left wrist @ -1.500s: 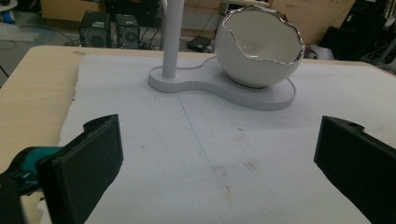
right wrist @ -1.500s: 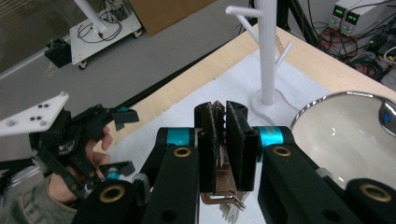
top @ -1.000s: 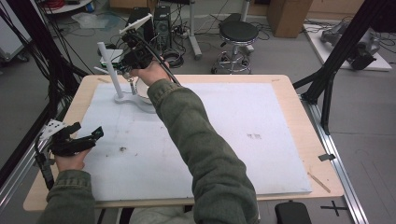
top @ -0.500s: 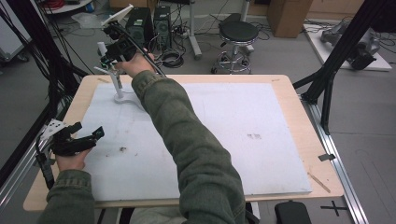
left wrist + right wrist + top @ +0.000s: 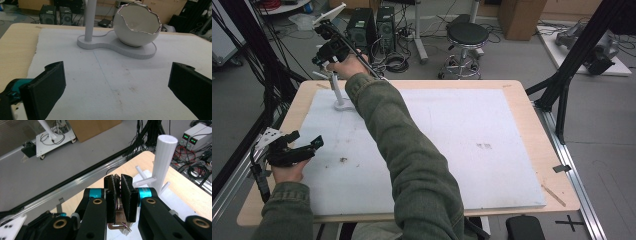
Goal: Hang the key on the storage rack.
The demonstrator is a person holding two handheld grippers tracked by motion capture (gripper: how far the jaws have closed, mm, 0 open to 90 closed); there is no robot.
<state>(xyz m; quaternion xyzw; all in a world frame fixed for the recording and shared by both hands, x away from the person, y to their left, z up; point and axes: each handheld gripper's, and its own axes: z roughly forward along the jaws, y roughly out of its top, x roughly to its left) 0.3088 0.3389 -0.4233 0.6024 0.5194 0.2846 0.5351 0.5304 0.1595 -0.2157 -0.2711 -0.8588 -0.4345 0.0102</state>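
Small metal piece [image 5: 119,207], prob a key or ring w/ a purple bit at its lower end, sits pinched between the right gripper [image 5: 121,185] pads, jaws clamped on it. White peg stand [image 5: 160,162] is just right of & beyond the jaws, side pegs [image 5: 146,179] pointing toward them. To hang it well: keep squeeze firm, line up w/ a peg tip, slide on slow. Left gripper [image 5: 117,85] rests wide open, nothing between jaws, facing the eggshell bowl [image 5: 137,25] ahead.

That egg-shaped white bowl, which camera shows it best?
The left gripper view: the white bowl sits close, jagged rim facing the camera, on the stand's base. In the high view the person's sleeve covers that spot.
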